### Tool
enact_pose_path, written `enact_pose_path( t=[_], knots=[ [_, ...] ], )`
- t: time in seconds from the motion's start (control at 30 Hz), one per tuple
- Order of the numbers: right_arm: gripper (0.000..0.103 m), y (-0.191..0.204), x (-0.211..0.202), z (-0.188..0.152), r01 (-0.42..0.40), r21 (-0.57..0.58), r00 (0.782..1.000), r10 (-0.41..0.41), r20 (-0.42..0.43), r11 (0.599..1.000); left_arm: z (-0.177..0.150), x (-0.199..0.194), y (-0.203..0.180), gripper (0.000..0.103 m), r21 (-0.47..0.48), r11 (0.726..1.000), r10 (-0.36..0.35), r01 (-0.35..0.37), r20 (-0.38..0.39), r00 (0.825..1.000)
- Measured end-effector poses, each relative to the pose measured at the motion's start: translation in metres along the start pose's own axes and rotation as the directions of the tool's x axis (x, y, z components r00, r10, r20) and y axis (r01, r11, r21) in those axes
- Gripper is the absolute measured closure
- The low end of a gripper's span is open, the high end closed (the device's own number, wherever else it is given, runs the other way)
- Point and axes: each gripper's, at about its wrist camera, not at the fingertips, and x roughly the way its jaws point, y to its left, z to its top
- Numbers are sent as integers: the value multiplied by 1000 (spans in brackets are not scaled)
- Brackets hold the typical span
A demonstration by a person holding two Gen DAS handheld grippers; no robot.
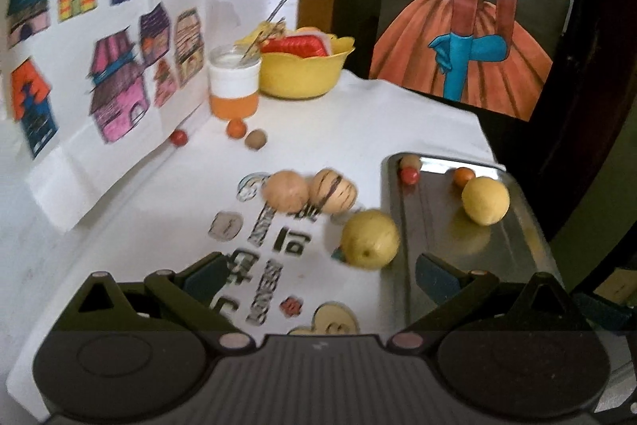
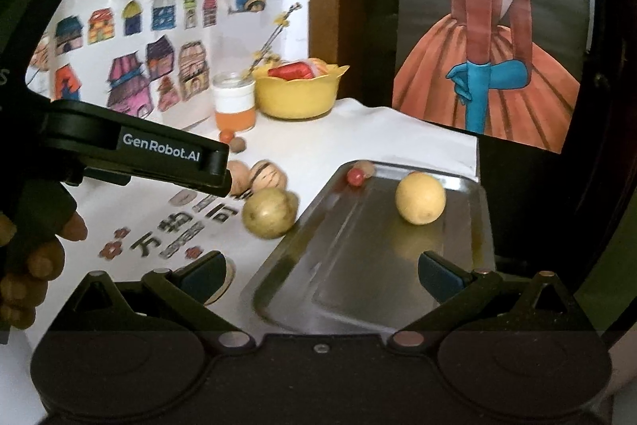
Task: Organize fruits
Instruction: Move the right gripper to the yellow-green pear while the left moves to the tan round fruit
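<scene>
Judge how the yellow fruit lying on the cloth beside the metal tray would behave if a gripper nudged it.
The yellow fruit looks round, so it would probably roll. The metal tray sits close beside it, so its raised rim might stop the fruit. Its skin looks smooth, so open fingers could slip.

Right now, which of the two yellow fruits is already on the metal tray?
The smooth yellow fruit toward the tray's far right side. The other yellow fruit sits on the white table cover just off the tray's left edge, beside the two tan fruits.
</scene>
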Motion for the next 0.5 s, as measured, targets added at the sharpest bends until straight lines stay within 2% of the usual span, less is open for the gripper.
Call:
enact_pose_path(
  t=[0.5],
  knots=[
    [1,47,6,-8,-61,-64,997,58,-58,996,-35,-4,59,1,-46,997,63,-67,-70,996]
  ],
)
